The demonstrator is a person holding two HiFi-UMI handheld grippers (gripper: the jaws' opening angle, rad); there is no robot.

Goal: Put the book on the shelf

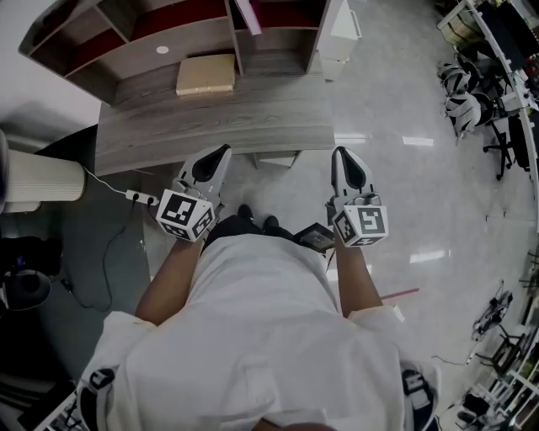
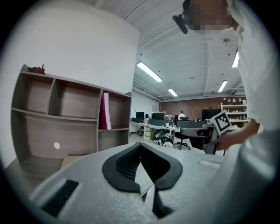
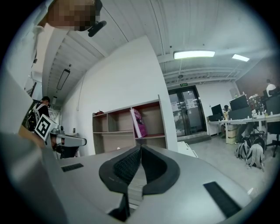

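Standing just short of the wooden counter (image 1: 253, 118), the person in the white shirt had a tool in each hand. Both were held out in front, with the tips close to the counter's near edge. The left tool (image 1: 223, 153) was pinched closed, jaws meeting at the tips with nothing between them, which the left gripper view showed pretty clearly. The right tool (image 1: 341, 153) was the same deal, jaws fully together and empty.

Book-wise, a tan book (image 1: 205, 74) lay flat on the far side of the counter, just in front of the bottom row of the shelf (image 1: 101, 34). It sat a bit left of centre and well apart from both tools. A pink book (image 1: 247, 15) stood inside the shelf, in the compartment right of the middle divider, and it leaned a little in the right gripper view.

Down on the floor to the left, a white power strip (image 1: 139, 199) lay near the left tool with its cord trailing off. Over on the right there was glossy floor (image 1: 404, 168) and some office chairs (image 1: 459, 93) further off.
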